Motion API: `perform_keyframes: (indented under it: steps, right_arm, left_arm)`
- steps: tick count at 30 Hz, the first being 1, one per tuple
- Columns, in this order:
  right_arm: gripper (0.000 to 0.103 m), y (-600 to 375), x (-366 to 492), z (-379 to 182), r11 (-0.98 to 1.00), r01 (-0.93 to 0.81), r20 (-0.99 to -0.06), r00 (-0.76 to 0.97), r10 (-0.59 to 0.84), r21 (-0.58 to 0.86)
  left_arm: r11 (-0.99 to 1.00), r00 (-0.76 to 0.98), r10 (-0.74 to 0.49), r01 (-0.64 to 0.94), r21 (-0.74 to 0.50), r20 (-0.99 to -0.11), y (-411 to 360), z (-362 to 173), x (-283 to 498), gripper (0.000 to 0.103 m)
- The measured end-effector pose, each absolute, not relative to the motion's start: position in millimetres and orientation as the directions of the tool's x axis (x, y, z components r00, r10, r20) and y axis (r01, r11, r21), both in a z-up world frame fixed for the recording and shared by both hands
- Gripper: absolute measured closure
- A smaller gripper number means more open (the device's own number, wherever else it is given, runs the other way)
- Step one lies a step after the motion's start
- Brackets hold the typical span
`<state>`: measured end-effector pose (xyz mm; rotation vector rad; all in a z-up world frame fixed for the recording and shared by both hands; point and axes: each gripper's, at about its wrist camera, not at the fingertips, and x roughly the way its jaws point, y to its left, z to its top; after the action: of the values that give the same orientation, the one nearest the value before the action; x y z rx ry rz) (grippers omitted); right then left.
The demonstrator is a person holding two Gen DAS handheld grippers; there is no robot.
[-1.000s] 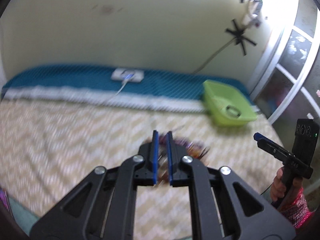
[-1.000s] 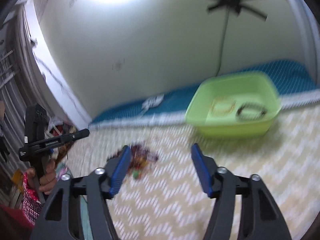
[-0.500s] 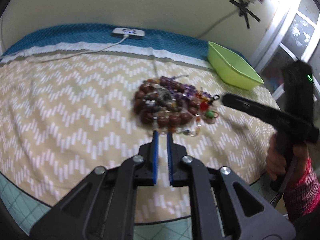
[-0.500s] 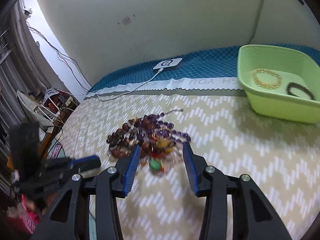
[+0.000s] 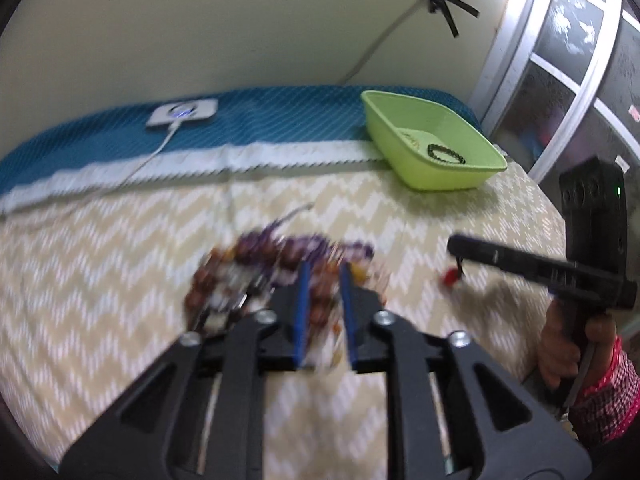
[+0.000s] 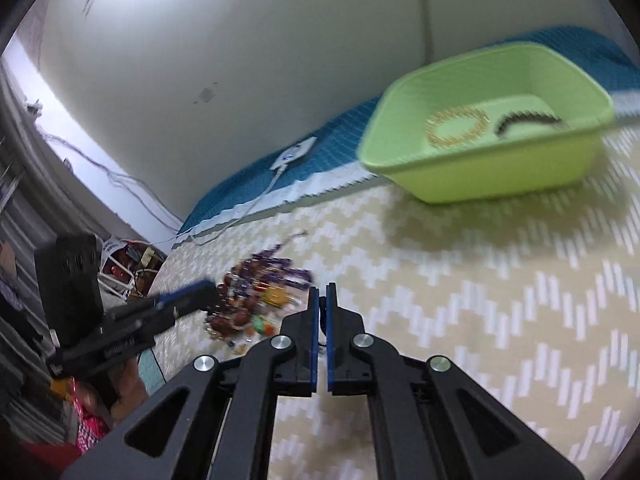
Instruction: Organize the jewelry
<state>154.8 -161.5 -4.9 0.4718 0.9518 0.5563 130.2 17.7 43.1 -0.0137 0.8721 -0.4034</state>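
Left wrist view: the left gripper point(image 5: 324, 276) is seen slightly parted over the near edge of the blurred jewelry pile point(image 5: 280, 268), whether anything is pinched cannot be told, and the green tub point(image 5: 434, 148) lies far right, the way any carry must go. Right wrist view: the right gripper point(image 6: 322, 300) is pressed nearly shut, seemingly on a small red piece seen dangling in the left view; the pile point(image 6: 256, 296) is found just left, the tub point(image 6: 486, 132) far right, nearer this hand.
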Motion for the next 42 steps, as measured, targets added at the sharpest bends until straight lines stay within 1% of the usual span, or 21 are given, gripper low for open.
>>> perform_keyframes:
  steps: [4,5,6,9,13,15,19,22,26,30,31,32,33,35,36,37,38,40,42]
  right_arm:
    - [0.103,-171.0,157.8,-7.5,0.727,-0.216,-0.587,0.463,0.664,0.652]
    - [0.103,-170.6,159.6,-9.1,0.717,-0.211,-0.582,0.454,0.674,0.665]
    - [0.103,-171.3,160.4,-9.5,0.705,-0.211,-0.573,0.450,0.685,0.677]
    - [0.103,-181.5,162.5,-13.3,0.647,-0.190,-0.523,0.444,0.728,0.739]
    - [0.103,-199.7,167.0,-22.5,0.538,-0.132,-0.436,0.442,0.784,0.833]
    - [0.103,-204.2,168.1,-23.3,0.507,-0.119,-0.411,0.446,0.795,0.853]
    - [0.103,-209.4,168.6,-2.5,0.546,-0.160,-0.419,0.478,0.772,0.822]
    - [0.103,-222.0,176.8,26.9,0.593,-0.212,-0.421,0.525,0.739,0.777]
    - [0.103,-237.3,200.4,57.2,0.671,-0.229,-0.437,0.604,0.666,0.705]
    - [0.103,-250.9,225.7,64.0,0.740,-0.209,-0.465,0.661,0.589,0.639]
    - [0.103,-254.3,231.2,62.1,0.756,-0.204,-0.468,0.677,0.568,0.622]
    - [0.103,-256.9,235.2,59.7,0.773,-0.190,-0.481,0.686,0.546,0.605]
    - [0.103,-258.7,240.2,56.8,0.796,-0.163,-0.511,0.688,0.516,0.583]
    - [0.103,-261.1,238.0,57.2,0.794,-0.162,-0.520,0.676,0.522,0.585]
    - [0.103,-259.3,234.2,58.6,0.795,-0.168,-0.510,0.686,0.519,0.583]
    - [0.090,-258.3,223.6,65.5,0.810,-0.180,-0.488,0.718,0.496,0.558]
    - [0.073,-256.3,214.9,62.9,0.826,-0.188,-0.473,0.743,0.473,0.531]
    - [0.064,-253.7,194.7,71.7,0.860,-0.185,-0.449,0.790,0.418,0.476]
    - [0.064,-246.0,178.0,77.3,0.871,-0.185,-0.455,0.793,0.406,0.456]
  left_arm:
    - [0.910,0.506,-0.348,0.384,-0.155,-0.789,-4.4,31.0,160.3,0.085]
    - [0.912,0.490,-0.342,0.378,-0.157,-0.802,-5.6,26.9,167.0,0.094]
    - [0.914,0.475,-0.341,0.369,-0.168,-0.811,-5.0,23.4,172.6,0.101]
    - [0.900,0.436,-0.401,0.351,-0.259,-0.805,2.8,22.5,181.8,0.101]
    - [0.862,0.423,-0.493,0.352,-0.364,-0.760,9.8,37.4,180.7,0.101]
    - [0.837,0.418,-0.541,0.351,-0.420,-0.730,12.6,47.6,181.6,0.101]
    - [0.804,0.415,-0.592,0.373,-0.464,-0.691,4.6,68.3,185.5,0.101]
    - [0.799,0.425,-0.595,0.403,-0.446,-0.682,-12.5,83.0,195.4,0.101]
    - [0.787,0.425,-0.607,0.439,-0.433,-0.672,-47.2,94.4,217.6,0.101]
    - [0.789,0.421,-0.600,0.449,-0.419,-0.680,-82.2,93.1,243.6,0.101]
    - [0.799,0.428,-0.589,0.438,-0.413,-0.686,-93.7,88.7,252.2,0.097]
    - [0.810,0.420,-0.572,0.424,-0.405,-0.704,-102.9,82.7,260.2,0.085]
    - [0.824,0.400,-0.550,0.405,-0.397,-0.733,-111.2,75.3,268.2,0.081]
    - [0.838,0.384,-0.527,0.383,-0.389,-0.758,-115.5,70.5,271.7,0.080]
    - [0.830,0.398,-0.542,0.389,-0.399,-0.740,-112.9,75.1,267.8,0.080]
    - [0.825,0.414,-0.551,0.398,-0.401,-0.724,-109.7,79.9,263.4,0.080]
    - [0.827,0.443,-0.552,0.404,-0.392,-0.707,-103.4,87.5,255.5,0.080]
    - [0.824,0.491,-0.558,0.419,-0.381,-0.669,-88.4,100.3,237.6,0.080]
    - [0.834,0.543,-0.544,0.433,-0.341,-0.640,-74.1,108.3,212.8,0.080]
